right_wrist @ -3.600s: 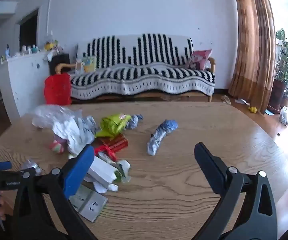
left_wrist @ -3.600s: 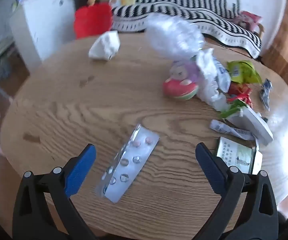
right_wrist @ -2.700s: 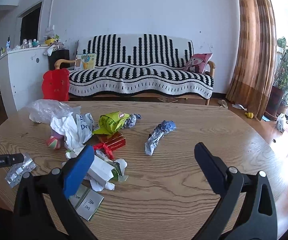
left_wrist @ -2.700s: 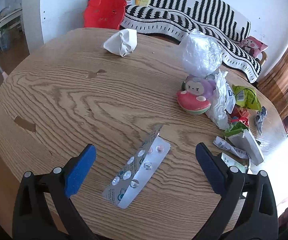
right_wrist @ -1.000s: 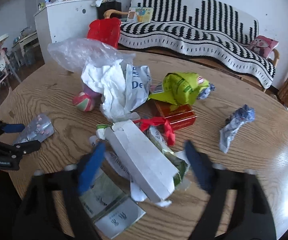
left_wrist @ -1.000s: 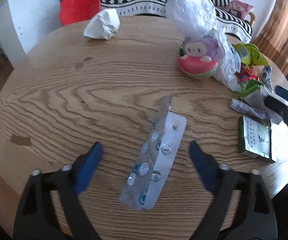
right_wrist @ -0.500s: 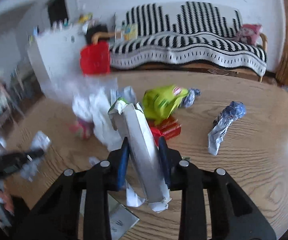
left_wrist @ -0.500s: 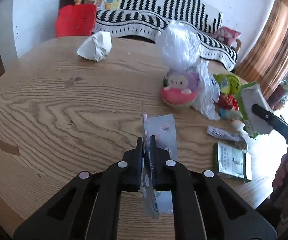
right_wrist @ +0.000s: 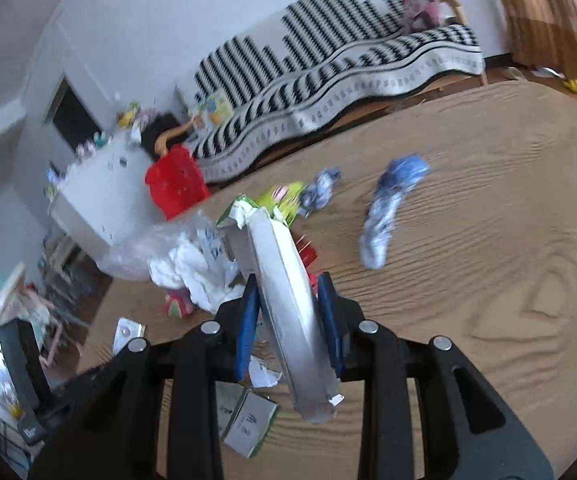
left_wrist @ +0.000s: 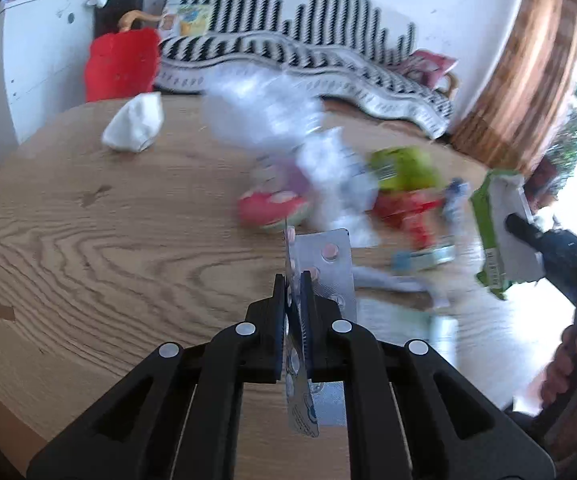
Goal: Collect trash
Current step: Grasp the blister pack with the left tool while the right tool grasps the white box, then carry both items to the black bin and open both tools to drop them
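Both grippers lift litter off the round wooden counter [left_wrist: 88, 240]: left gripper [left_wrist: 293, 292] jaws pinch a silver foil pill blister [left_wrist: 324, 264]; right gripper [right_wrist: 286, 312] jaws clamp a torn white-and-green carton [right_wrist: 284, 300], apparently bound for disposal.

Table [left_wrist: 108, 220]: wood, pronounced grain, satin sheen. Blister pack [left_wrist: 328, 256]: glossy silver foil. Carton [right_wrist: 284, 300]: matt white cardboard, torn end. Bag [left_wrist: 256, 112]: clear crinkled plastic.

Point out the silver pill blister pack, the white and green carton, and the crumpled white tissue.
silver pill blister pack [left_wrist: 330, 258], left wrist view, upper foil face.
white and green carton [right_wrist: 284, 288], right wrist view, white side panel.
crumpled white tissue [left_wrist: 134, 124], left wrist view, its middle.
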The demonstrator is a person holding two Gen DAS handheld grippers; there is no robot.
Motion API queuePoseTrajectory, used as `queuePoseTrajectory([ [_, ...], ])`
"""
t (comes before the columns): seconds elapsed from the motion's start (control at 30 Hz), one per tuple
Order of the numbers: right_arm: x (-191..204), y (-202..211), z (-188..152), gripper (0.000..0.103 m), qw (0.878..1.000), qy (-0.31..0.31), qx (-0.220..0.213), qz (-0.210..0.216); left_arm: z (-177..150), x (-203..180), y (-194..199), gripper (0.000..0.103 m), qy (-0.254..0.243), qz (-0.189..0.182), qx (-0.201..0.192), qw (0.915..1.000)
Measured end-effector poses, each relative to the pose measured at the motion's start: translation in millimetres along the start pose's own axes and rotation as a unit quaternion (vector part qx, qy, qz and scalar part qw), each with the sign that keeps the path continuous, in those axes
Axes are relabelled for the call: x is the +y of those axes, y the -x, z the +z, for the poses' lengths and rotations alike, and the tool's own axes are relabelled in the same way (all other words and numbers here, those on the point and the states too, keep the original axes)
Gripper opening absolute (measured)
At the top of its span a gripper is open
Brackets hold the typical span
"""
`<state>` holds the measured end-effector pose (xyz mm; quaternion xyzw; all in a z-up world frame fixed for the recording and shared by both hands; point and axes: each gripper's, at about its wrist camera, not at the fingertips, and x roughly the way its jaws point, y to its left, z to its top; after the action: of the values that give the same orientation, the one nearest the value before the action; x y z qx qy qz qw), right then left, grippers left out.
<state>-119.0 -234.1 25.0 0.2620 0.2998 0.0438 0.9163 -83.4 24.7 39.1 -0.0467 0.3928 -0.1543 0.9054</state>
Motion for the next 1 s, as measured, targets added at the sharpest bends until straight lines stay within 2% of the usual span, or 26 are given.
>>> queuePoseTrajectory([
  [0.1, -15.3, 38.1, -2.7, 0.030, 1.000, -0.014, -0.016, -0.002, 5.0, -39.6, 15.6, 0.006, -0.038, -0.024, -0.010, 0.9989],
  [0.27, -50.8, 123.7, -14.3, 0.030, 0.997, -0.022, -0.056, -0.040, 2.3, -139.1, 30.5, 0.007, -0.110, -0.105, -0.004, 0.9884],
  [0.37, -84.2, 180.8, -39.2, 0.030, 0.994, -0.033, -0.068, -0.080, -22.3, -208.7, 33.1, 0.007, -0.156, -0.159, 0.026, 0.9744],
  [0.4, -93.2, 195.3, -48.8, 0.030, 0.992, -0.033, -0.067, -0.098, -39.1, -239.2, 31.7, 0.007, -0.175, -0.187, 0.049, 0.9653],
  [0.53, -143.1, 243.6, -100.5, 0.030, 0.980, -0.054, -0.056, -0.183, -100.6, -322.8, 16.5, 0.007, -0.238, -0.230, 0.114, 0.9368],
  [0.6, -179.5, 254.9, -129.7, 0.030, 0.973, -0.090, -0.039, -0.211, -133.5, -355.8, -6.1, 0.007, -0.255, -0.239, 0.160, 0.9232],
  [0.67, -215.2, 259.5, -161.5, 0.030, 0.965, -0.141, -0.019, -0.221, -160.1, -375.9, -29.7, 0.007, -0.261, -0.241, 0.198, 0.9136],
  [0.73, -239.5, 256.8, -180.1, 0.030, 0.958, -0.170, -0.002, -0.230, -187.8, -385.8, -52.8, 0.007, -0.267, -0.233, 0.226, 0.9072],
  [0.83, -272.6, 246.0, -202.3, 0.030, 0.950, -0.220, 0.025, -0.220, -212.8, -382.7, -80.4, 0.006, -0.281, -0.211, 0.268, 0.8971],
  [0.9, -284.7, 238.4, -209.4, 0.030, 0.948, -0.234, 0.036, -0.211, -210.5, -388.5, -74.3, 0.006, -0.312, -0.203, 0.225, 0.9005],
  [1.0, -284.2, 228.6, -210.6, 0.030, 0.950, -0.235, 0.043, -0.202, -212.9, -388.5, -83.0, 0.006, -0.305, -0.201, 0.242, 0.8988],
])
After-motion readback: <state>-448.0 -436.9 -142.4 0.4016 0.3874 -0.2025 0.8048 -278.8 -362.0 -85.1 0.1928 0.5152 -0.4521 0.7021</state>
